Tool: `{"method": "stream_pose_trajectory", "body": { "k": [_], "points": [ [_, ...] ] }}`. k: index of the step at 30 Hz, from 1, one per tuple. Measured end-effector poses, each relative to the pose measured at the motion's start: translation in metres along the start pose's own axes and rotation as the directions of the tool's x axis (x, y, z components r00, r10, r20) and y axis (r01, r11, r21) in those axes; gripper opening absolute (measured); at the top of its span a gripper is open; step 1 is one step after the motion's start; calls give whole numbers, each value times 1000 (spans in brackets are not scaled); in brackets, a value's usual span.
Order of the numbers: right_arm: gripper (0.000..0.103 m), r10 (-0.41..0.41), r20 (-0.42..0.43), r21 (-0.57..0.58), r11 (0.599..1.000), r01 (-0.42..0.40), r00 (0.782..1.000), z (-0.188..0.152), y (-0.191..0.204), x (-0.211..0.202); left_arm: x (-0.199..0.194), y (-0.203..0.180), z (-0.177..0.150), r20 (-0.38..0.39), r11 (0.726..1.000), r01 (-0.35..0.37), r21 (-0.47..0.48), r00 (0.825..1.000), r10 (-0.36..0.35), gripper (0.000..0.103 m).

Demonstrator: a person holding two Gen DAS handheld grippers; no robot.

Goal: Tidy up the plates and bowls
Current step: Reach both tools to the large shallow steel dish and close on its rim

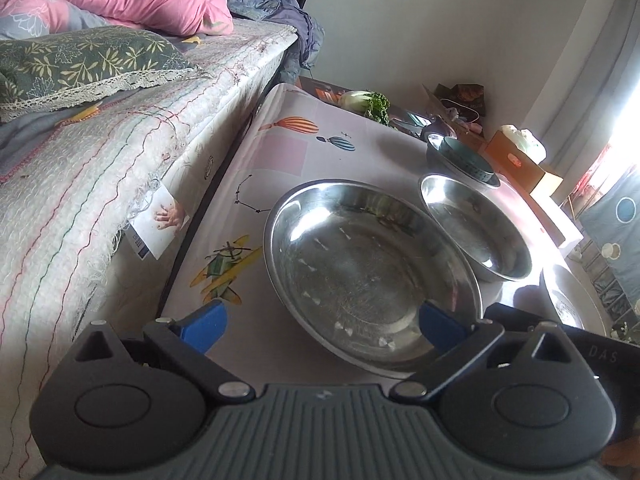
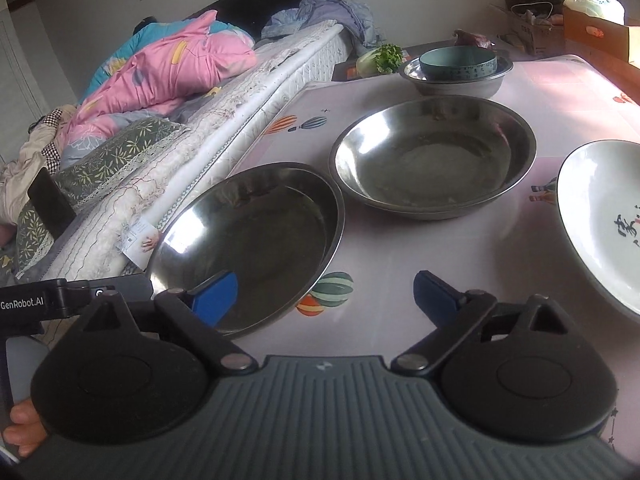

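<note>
The left gripper (image 1: pixel 320 326) is hovering low over the counter (image 1: pixel 280 152) with its jaws standing wide apart, gripping nothing. The bed (image 1: pixel 100 160) is running along to the left of those jaws. Between them and just ahead, the near steel plate (image 1: pixel 368 264) is lying flat, its rim reaching under the right blue finger (image 1: pixel 440 326). Ahead and to the right, a second steel plate (image 1: pixel 476 228) is sitting just beside it, and beyond that a teal bowl (image 1: pixel 468 158) is nesting inside a steel bowl (image 1: pixel 436 152).

The right gripper (image 2: pixel 324 300) is also hanging with its jaws spread wide and holding nothing. Its left finger is overlapping the near steel plate (image 2: pixel 248 240); the second steel plate (image 2: pixel 436 156) is lying straight ahead, and a white plate (image 2: pixel 600 220) is sitting to the right of the jaws.
</note>
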State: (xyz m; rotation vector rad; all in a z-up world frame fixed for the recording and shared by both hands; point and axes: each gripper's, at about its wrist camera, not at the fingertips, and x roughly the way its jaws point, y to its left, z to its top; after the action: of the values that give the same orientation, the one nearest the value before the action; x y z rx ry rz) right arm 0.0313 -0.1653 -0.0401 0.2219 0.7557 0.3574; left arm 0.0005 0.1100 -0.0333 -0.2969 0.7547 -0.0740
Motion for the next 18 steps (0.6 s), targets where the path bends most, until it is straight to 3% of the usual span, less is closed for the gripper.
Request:
{"method": "stream_pose_trajectory", "body": {
  "k": [11,14,18],
  "points": [
    [68,-11,-1,9,1000,11,1000,17,0,40,28,-3,1,42,986,-109,128,994,105,103],
    [56,-5,-12,1,1000,5,1000,19,1,51,32,-6,1,45,980,-121,156,992,116,102],
    [40,-10,-23,-16,1000,9,1000,22,4,60,39,-9,0,33,975,-135,178,991,131,92]
  ]
}}
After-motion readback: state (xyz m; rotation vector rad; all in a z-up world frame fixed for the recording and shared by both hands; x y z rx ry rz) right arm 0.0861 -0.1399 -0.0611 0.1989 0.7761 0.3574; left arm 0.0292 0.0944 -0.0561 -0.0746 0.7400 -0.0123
